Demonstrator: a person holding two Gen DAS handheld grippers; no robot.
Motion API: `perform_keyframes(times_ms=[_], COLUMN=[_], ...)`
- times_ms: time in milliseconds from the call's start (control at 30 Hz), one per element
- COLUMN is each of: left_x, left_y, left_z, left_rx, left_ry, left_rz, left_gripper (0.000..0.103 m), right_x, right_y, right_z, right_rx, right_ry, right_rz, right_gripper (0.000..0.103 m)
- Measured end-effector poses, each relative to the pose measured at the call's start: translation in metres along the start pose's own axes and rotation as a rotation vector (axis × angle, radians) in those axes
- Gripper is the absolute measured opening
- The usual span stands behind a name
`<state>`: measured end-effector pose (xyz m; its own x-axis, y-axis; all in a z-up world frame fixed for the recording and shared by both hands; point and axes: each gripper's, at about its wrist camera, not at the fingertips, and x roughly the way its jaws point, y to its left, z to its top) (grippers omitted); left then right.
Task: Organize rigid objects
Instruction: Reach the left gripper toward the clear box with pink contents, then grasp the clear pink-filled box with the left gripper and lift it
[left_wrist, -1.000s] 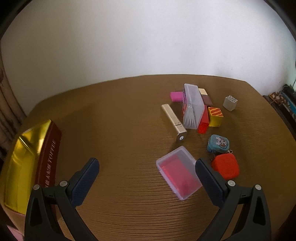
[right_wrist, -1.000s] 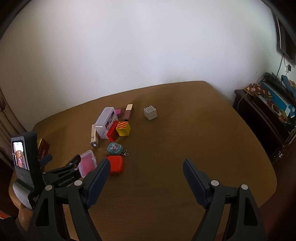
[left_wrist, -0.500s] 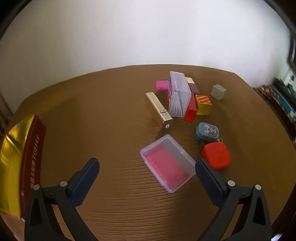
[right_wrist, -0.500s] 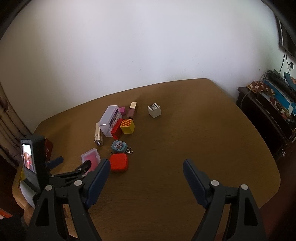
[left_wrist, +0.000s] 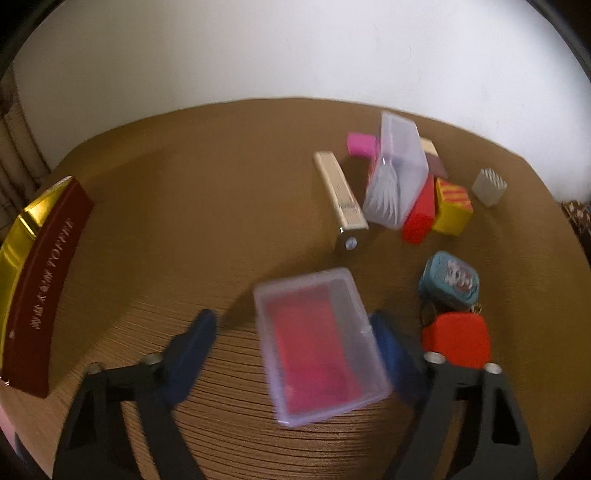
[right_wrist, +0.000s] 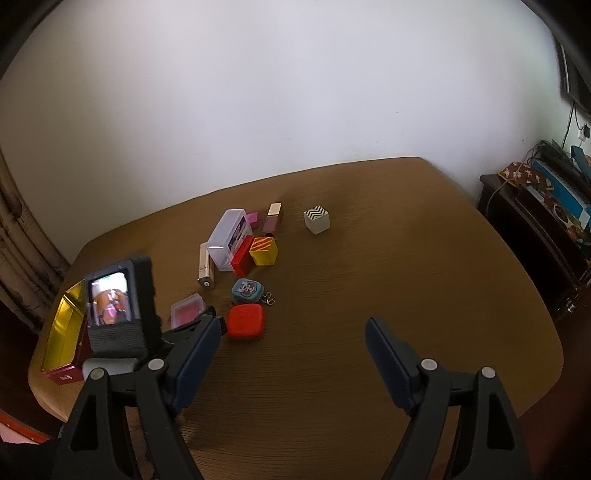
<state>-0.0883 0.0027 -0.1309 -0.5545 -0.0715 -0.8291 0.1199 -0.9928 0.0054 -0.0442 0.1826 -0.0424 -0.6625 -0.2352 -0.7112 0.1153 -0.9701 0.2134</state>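
Note:
A clear plastic box with pink contents (left_wrist: 317, 343) lies on the brown table between the fingers of my left gripper (left_wrist: 295, 347), which is open around it; the right finger is close to its side. It also shows in the right wrist view (right_wrist: 186, 309). My right gripper (right_wrist: 291, 347) is open and empty above the table. Behind lie a gold bar-shaped case (left_wrist: 340, 201), a larger clear box (left_wrist: 397, 173), a red block (left_wrist: 419, 212), a yellow striped cube (left_wrist: 452, 206), a teal pouch (left_wrist: 448, 282) and a red pouch (left_wrist: 458, 339).
An open gold-lined maroon tin (left_wrist: 33, 266) stands at the table's left edge. A white zigzag cube (right_wrist: 316, 219) sits apart at the back. A dark cabinet with clutter (right_wrist: 546, 221) stands right of the table.
My left gripper has moved forward and down so the clear pink box now lies between its fingers, and the fingers have narrowed. The right gripper has drifted only slightly.

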Motion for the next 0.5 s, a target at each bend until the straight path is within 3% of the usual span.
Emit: perform_keyframes(times_ms=[67,133,500], left_x=[-0.002,-0.005,-0.043], left_y=[-0.001,-0.007,-0.015], left_z=[-0.001,-0.001,0.012], left_rx=[0.016,0.064,0.200], left_ry=[-0.021,-0.029,-0.133], left_rz=[-0.013,-0.024,-0.044], left_gripper=[0.058,0.051,0.049], right_x=[0.000,0.002,0.000], right_y=[-0.001,-0.001,0.001], right_z=[-0.001,-0.001,-0.002], right_rx=[0.004,0.010,0.003], right_ry=[0.004,0.006,0.006], right_rz=[0.003,0.005,0.009], right_gripper=[0.083,0.083,0.083])
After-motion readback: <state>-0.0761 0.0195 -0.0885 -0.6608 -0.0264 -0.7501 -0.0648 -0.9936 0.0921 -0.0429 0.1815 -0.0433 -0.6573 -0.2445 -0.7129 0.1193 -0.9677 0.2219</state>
